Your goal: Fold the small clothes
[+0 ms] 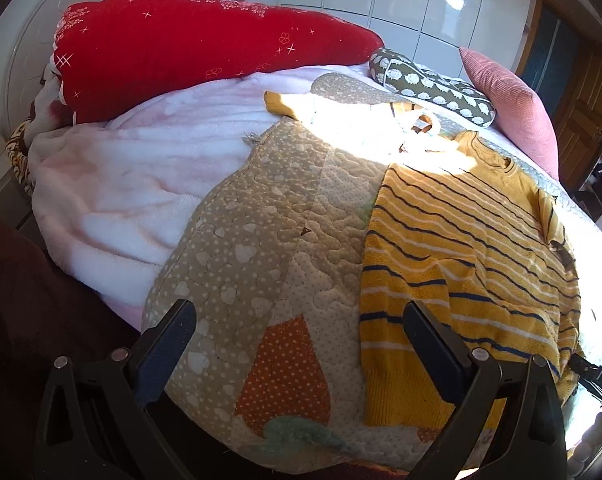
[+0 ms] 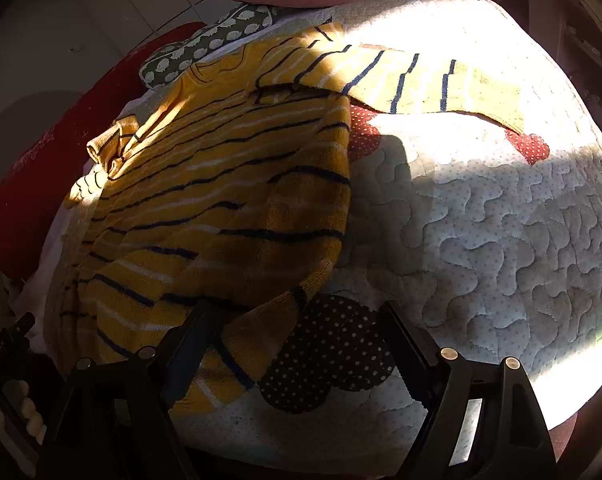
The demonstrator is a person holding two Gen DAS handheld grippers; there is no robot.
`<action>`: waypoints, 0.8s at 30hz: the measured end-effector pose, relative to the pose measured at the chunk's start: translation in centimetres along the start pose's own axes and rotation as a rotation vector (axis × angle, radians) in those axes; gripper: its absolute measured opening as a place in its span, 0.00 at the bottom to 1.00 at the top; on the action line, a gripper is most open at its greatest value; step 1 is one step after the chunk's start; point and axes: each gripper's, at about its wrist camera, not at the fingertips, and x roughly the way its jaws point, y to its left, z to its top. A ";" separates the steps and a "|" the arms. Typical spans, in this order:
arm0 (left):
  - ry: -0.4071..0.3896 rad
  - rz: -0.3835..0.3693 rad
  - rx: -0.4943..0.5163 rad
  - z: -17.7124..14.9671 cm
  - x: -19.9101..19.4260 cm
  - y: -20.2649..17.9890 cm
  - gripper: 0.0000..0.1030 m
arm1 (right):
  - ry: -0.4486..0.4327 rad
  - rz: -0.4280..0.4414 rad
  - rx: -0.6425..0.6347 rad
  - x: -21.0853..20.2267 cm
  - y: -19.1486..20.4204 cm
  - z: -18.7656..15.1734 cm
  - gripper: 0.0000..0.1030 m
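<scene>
Plainly, a yellow striped sweater (image 1: 473, 256) lies spread on the quilted bedspread (image 1: 261, 216) of a bed, body flat, neck toward twelve o'clock in the left wrist view. There it fills the three o'clock half of the bed, with strong sunlight across its collar. Its hem reaches down to five o'clock, where the right finger of the left tongs (image 1: 301, 344) stands in front of it. The left tongs stand wide with nothing between the fingers, only the bedspread's orange patch behind the gap.

From the right wrist camera, the sweater (image 2: 221, 200) sits at nine to eleven o'clock, one sleeve (image 2: 413, 80) stretched out toward one o'clock in bright sun. The right tongs (image 2: 297, 344) stand fairly wide; a corner of the hem lies between the fingers near the left one, but I cannot tell whether it is touched.

Beyond the sweater lie a red pillow (image 1: 189, 48), a pink blanket (image 1: 133, 184), a green patterned pillow (image 1: 433, 84) and a pink cushion (image 1: 513, 108).
</scene>
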 end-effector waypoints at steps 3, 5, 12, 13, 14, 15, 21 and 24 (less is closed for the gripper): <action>-0.022 -0.007 0.038 0.3 -1.0 -1.3 1.00 | 0.043 0.103 -0.018 0.2 0.8 -0.2 0.10; -0.037 -0.003 0.056 0.4 -1.6 -2.2 1.00 | 0.029 0.102 -0.013 -0.5 0.1 -0.1 0.09; -0.041 -0.021 0.114 0.1 -2.4 -5.2 1.00 | -0.003 0.079 0.097 -3.0 -6.2 -0.2 0.07; -0.038 -0.028 0.122 0.0 -2.5 -5.5 1.00 | -0.011 0.059 0.113 -3.4 -7.1 -0.3 0.05; -0.035 -0.033 0.128 -0.1 -2.5 -5.9 1.00 | -0.014 0.062 0.132 -3.7 -8.0 -0.4 0.05; -0.033 -0.035 0.134 -0.2 -2.5 -6.2 1.00 | -0.012 0.072 0.151 -4.0 -9.0 -0.7 0.05; -0.019 -0.057 0.163 -0.8 -2.3 -7.5 1.00 | -0.072 0.077 0.266 -6.6 -13.7 -1.6 0.07; -0.002 -0.100 0.168 -1.0 -2.1 -8.3 1.00 | -0.107 0.085 0.296 -7.3 -14.7 0.0 0.37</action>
